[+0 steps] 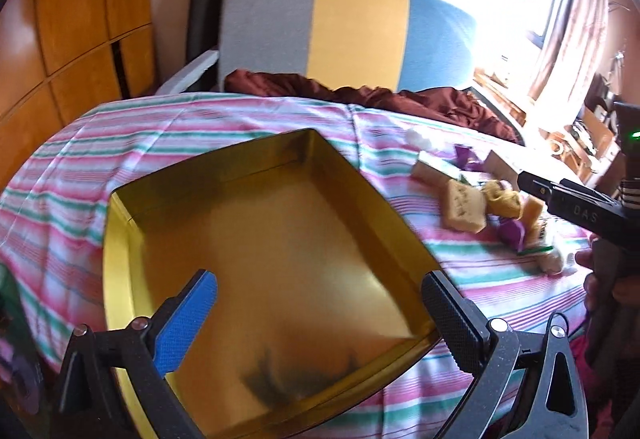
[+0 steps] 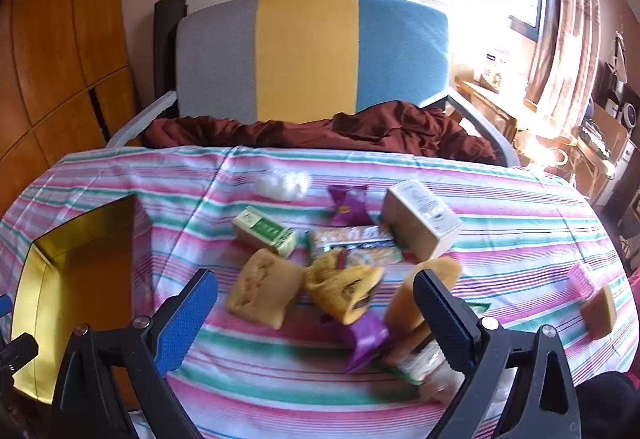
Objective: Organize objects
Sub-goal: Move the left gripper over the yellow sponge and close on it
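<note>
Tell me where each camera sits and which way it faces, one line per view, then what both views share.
Left wrist: rides the left gripper, angled down over the empty gold tin; its own open fingers show, plus the right gripper and a hand at the right edge.
Right wrist: rides the right gripper, angled down at the snack pile; its open fingers show, and part of the left gripper at the lower left edge.
Shared: gold tin, snack pile, striped cloth, tricolour chair.
</note>
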